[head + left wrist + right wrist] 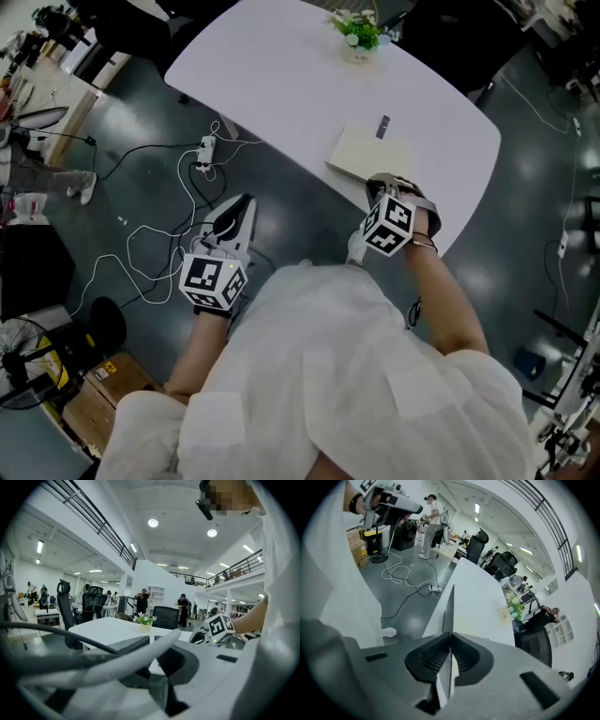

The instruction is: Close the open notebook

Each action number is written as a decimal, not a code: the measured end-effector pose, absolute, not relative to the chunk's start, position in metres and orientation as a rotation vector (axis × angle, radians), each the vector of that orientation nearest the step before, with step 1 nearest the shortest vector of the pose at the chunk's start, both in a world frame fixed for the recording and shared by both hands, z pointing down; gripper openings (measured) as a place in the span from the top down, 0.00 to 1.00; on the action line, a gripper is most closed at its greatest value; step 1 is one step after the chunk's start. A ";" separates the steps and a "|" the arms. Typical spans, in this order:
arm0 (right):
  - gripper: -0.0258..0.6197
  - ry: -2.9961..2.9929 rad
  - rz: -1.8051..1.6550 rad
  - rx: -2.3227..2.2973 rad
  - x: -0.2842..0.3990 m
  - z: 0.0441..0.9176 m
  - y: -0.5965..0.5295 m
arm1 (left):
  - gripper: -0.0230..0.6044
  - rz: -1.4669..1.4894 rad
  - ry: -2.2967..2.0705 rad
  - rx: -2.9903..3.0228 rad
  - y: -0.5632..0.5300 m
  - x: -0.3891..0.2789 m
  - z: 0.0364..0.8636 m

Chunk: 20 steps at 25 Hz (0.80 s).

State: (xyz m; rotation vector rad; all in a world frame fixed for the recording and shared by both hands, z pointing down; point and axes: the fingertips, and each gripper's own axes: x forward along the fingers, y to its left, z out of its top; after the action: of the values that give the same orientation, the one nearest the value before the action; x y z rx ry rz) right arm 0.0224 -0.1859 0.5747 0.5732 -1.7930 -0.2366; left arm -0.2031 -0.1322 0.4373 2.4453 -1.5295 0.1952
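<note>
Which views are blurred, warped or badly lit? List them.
Head view: dim, dark floor, white table brightest. Left gripper view: fisheye, black corners, near jaws blurred, ceiling lamps glaring. Right gripper view: fisheye too, notebook cover sharp between the jaws.

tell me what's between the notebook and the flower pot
In the head view, a small dark pen-like object lies at the far edge of the notebook; otherwise bare white table up to the flower pot.

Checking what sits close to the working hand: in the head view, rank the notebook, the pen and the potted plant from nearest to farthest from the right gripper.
1. The notebook: its cover is between the right gripper's jaws.
2. The pen: just beyond the notebook.
3. The potted plant: at the table's far edge.
</note>
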 end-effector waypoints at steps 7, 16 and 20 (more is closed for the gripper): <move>0.92 -1.866 -0.088 0.512 0.033 0.569 -0.209 | 0.91 0.170 -1.568 2.429 -0.160 -0.186 0.428; 0.90 -1.894 -0.029 0.440 0.051 0.573 -0.253 | 0.91 0.163 -1.612 2.390 -0.192 -0.164 0.423; 0.88 -1.902 -0.006 0.418 0.059 0.583 -0.274 | 0.91 0.177 -1.648 2.361 -0.202 -0.161 0.424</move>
State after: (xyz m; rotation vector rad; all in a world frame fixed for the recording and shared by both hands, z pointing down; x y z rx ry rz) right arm 0.0588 -0.2744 0.5827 0.4176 -1.9016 -0.0062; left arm -0.1614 -0.2019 0.4237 2.3615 -1.6485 0.1769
